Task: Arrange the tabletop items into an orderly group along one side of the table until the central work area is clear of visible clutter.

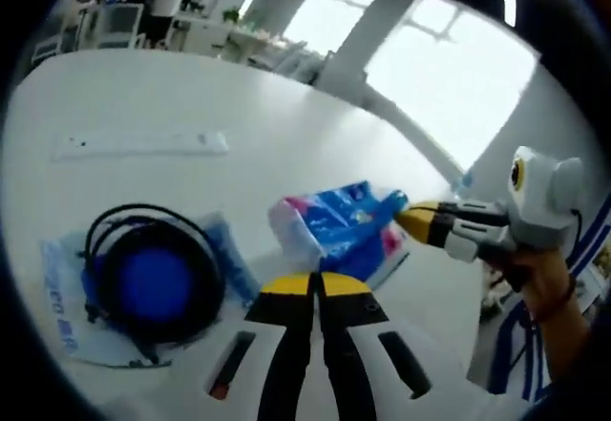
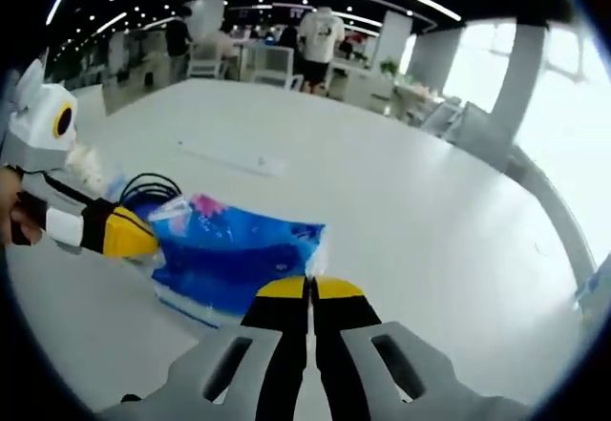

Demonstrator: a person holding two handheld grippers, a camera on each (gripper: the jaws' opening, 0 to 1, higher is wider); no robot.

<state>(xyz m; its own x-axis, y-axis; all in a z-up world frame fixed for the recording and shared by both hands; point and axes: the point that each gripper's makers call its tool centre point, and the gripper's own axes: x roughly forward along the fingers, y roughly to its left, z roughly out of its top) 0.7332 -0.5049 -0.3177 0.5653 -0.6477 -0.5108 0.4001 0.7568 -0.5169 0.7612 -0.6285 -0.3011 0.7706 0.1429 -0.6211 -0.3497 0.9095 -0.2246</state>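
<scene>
A blue tissue pack (image 1: 339, 225) (image 2: 239, 254) lies on the white table (image 1: 286, 125) (image 2: 401, 211) between both grippers. My left gripper (image 1: 317, 283) (image 2: 134, 235) is shut, its yellow tips pinching the wrapper at one end of the pack. Entering the left gripper view from the right, my right gripper (image 1: 412, 219) (image 2: 310, 289) is shut on the wrapper flap at the other end, held by a hand. Left of the pack, a blue round item with a coiled black cable (image 1: 153, 283) (image 2: 148, 190) rests on a pale blue packet (image 1: 67, 306).
A long white strip (image 1: 143, 144) (image 2: 234, 157) lies flat farther out on the table. The table's edge runs close on the window side. Chairs, desks and people stand beyond the far edge.
</scene>
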